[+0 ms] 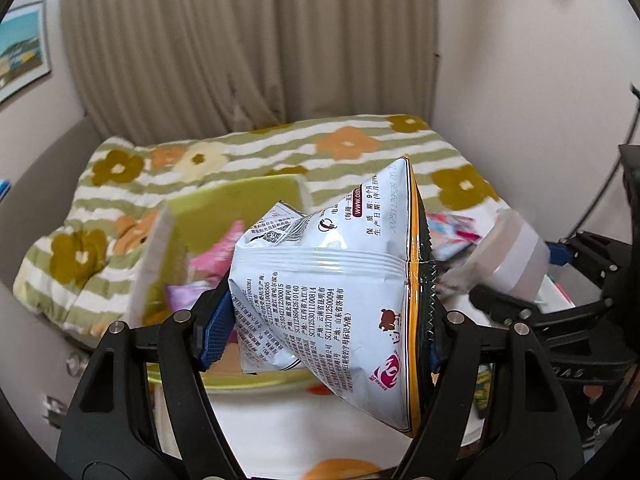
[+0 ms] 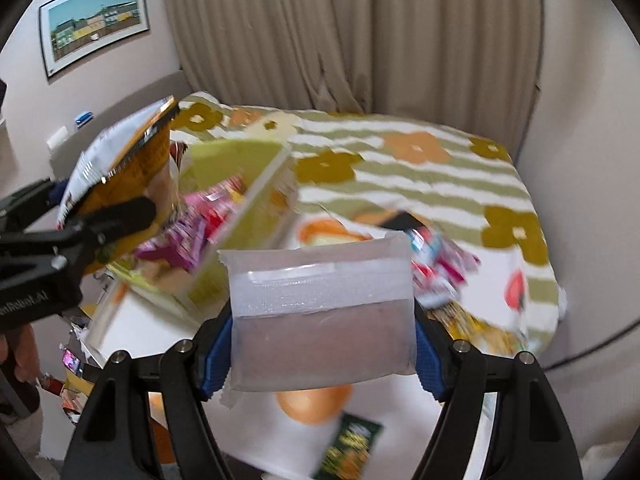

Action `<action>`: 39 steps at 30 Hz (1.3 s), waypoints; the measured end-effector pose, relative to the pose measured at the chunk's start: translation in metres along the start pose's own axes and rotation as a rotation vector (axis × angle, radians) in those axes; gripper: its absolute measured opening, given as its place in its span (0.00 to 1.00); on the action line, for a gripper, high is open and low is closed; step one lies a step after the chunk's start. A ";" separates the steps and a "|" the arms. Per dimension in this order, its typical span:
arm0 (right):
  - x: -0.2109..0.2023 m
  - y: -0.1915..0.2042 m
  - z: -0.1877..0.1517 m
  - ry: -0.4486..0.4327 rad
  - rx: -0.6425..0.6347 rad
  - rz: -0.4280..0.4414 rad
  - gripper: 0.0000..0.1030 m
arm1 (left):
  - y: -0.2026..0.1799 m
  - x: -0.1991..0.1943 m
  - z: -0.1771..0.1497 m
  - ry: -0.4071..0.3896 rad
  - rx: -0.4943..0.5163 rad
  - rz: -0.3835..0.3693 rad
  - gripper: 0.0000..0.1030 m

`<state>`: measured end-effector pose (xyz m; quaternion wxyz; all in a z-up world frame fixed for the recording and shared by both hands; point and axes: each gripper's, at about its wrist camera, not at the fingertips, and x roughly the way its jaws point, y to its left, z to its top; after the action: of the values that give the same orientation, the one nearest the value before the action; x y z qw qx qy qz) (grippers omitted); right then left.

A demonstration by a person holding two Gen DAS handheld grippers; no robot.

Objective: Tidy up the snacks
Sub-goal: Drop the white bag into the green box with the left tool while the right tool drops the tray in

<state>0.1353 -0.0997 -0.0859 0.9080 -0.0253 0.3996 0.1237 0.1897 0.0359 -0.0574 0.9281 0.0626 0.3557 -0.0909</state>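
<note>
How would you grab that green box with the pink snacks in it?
Take the green box by the top edge of its right-hand wall, coming down from above. That wall stands thin and upright and the top is open, so it can be pinched inside and out. The whole box looks too wide to straddle.

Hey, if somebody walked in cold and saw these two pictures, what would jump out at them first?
Probably the white chip bag with printed text, filling the middle of the left wrist view, pinched in the left tool. Next, the frosted pouch gripped in the right tool, centre of the right view. Behind both lie a green box of pink snacks and a flowered striped blanket.
</note>
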 end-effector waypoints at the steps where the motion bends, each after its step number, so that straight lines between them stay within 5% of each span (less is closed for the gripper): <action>1: 0.004 0.009 0.008 -0.002 -0.004 0.011 0.69 | 0.014 0.002 0.001 0.004 -0.013 0.009 0.68; 9: 0.052 0.071 0.052 0.000 -0.007 0.081 0.69 | 0.119 0.044 -0.011 0.094 -0.076 0.072 0.68; 14: 0.087 0.103 0.066 0.039 0.020 0.096 0.69 | 0.158 0.077 -0.028 0.180 -0.095 0.039 0.68; 17: 0.099 0.113 0.070 0.063 0.037 0.090 0.69 | 0.167 0.088 -0.037 0.207 -0.099 -0.015 0.74; 21: 0.111 0.120 0.071 0.096 0.034 0.074 0.69 | 0.170 0.099 -0.047 0.246 -0.116 -0.033 0.99; 28: 0.131 0.123 0.064 0.147 0.027 0.082 0.69 | 0.182 0.100 -0.064 0.275 -0.160 -0.053 0.99; 39: 0.145 0.131 0.070 0.189 -0.001 0.140 0.69 | 0.192 0.060 -0.054 0.197 -0.246 -0.038 0.99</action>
<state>0.2476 0.0664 -0.1375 0.8553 -0.0094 0.4842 0.1841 0.2395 0.2251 -0.1280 0.8874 -0.0498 0.4548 -0.0574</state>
